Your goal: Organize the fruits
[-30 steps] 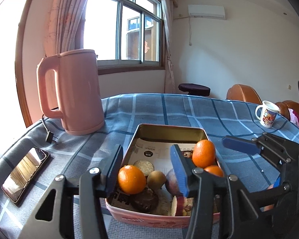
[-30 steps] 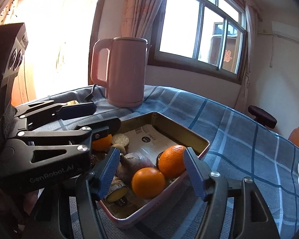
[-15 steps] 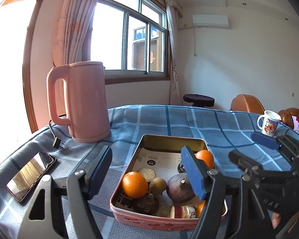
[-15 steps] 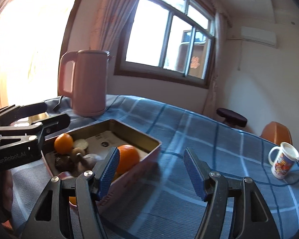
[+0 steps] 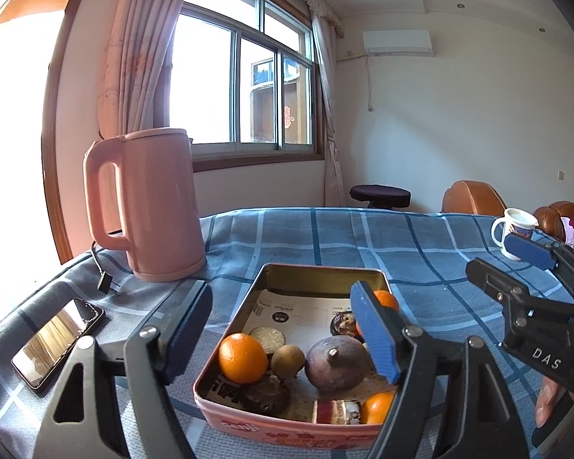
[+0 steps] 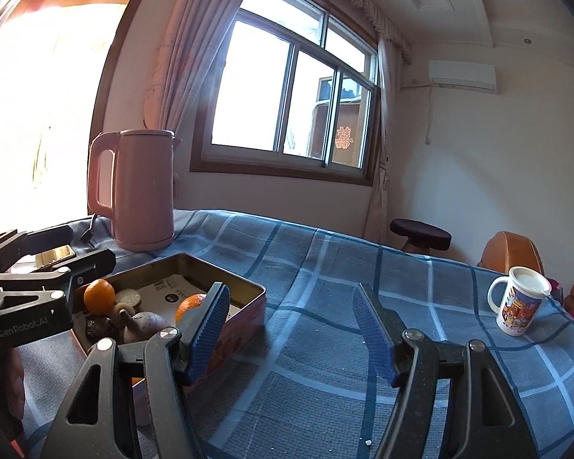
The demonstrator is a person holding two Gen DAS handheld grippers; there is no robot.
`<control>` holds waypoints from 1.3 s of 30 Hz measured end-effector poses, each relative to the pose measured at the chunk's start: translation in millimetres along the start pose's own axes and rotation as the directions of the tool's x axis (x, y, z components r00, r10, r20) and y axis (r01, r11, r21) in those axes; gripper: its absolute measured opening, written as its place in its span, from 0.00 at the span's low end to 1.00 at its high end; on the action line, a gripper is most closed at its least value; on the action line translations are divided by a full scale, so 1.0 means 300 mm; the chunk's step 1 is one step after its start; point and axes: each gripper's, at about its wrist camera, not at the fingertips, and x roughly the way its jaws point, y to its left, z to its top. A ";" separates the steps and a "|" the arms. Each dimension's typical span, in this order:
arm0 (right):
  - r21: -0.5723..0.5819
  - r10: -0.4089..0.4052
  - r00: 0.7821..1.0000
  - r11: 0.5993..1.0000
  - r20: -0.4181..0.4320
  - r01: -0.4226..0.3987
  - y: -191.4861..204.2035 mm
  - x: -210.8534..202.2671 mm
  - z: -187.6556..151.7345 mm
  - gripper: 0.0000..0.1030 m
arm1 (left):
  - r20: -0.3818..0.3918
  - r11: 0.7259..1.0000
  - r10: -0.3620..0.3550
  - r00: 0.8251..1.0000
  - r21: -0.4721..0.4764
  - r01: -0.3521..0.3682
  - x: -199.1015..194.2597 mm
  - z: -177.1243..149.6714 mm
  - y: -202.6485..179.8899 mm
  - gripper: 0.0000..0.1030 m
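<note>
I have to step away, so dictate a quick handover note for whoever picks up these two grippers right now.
Left gripper: open, empty, hovering over the near end of the tin.
Right gripper: open, empty, over bare tablecloth to the right of the tin.
In the tin: an orange at near left, a second orange on the right side, a third at the near right corner, a small brown fruit, a purple round fruit, plus snacks on paper.
Done: nothing visibly sorted out yet.
Left: all the fruit still has to be picked and arranged; no fruit lies outside the tin.
</note>
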 end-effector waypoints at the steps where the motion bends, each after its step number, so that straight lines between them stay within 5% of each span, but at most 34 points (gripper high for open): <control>1: 0.004 0.001 1.000 1.000 -0.002 -0.001 -0.001 0.001 -0.001 0.66 | 0.000 1.000 0.001 1.000 0.003 -0.001 0.000 0.000 -0.002 0.76; 8: 0.036 0.004 1.000 0.999 -0.002 -0.004 -0.022 -0.002 -0.007 0.70 | 0.004 1.000 0.002 1.000 0.001 -0.002 0.002 0.000 -0.004 0.79; 20: 0.067 0.006 1.000 0.998 0.006 -0.006 -0.041 -0.008 -0.011 0.74 | 0.029 1.000 0.010 1.000 -0.006 -0.010 -0.011 0.000 0.003 1.00; 39: 0.081 0.008 1.000 0.997 0.003 -0.008 -0.052 -0.012 -0.013 0.75 | 0.034 0.999 0.036 0.999 0.030 -0.037 -0.018 0.000 -0.020 1.00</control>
